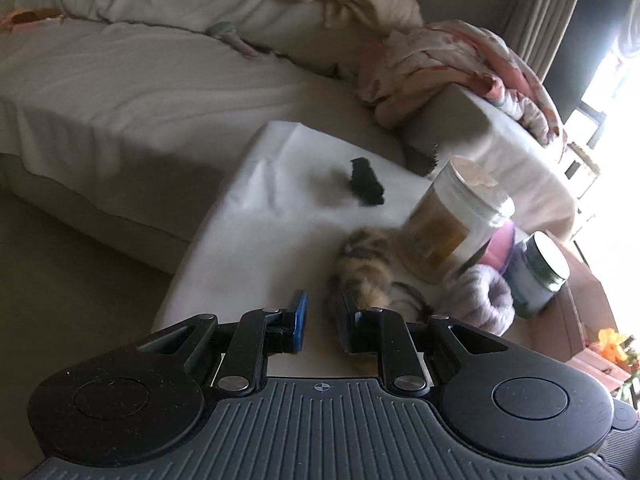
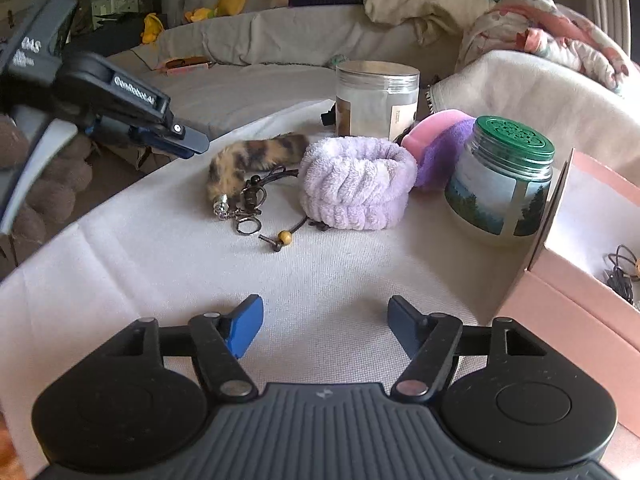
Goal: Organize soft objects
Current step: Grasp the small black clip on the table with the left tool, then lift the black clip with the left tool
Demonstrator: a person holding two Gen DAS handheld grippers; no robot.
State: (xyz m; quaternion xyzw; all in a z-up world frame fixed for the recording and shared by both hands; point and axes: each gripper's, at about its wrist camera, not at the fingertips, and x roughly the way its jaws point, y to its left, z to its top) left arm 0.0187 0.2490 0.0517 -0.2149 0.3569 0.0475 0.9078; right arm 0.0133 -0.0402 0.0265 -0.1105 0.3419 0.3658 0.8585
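A brown spotted furry tail keychain (image 2: pixel 256 152) lies on the white cloth-covered table (image 2: pixel 160 248), with metal rings and a beaded cord beside it. A lilac fluffy band (image 2: pixel 356 182) stands right of it; a pink and purple soft piece (image 2: pixel 436 140) lies behind. My left gripper (image 1: pixel 320 320) hovers just short of the furry tail (image 1: pixel 364 272), jaws a small gap apart and empty; it also shows in the right wrist view (image 2: pixel 188 140). My right gripper (image 2: pixel 324 324) is open and empty over the near cloth.
A clear jar with a silver lid (image 2: pixel 376 100) and a green-lidded jar (image 2: pixel 504 176) stand behind the soft things. A pink open box (image 2: pixel 568 280) with cords sits at right. A small black object (image 1: pixel 366 186) lies farther on the cloth. A sofa with blankets lies beyond.
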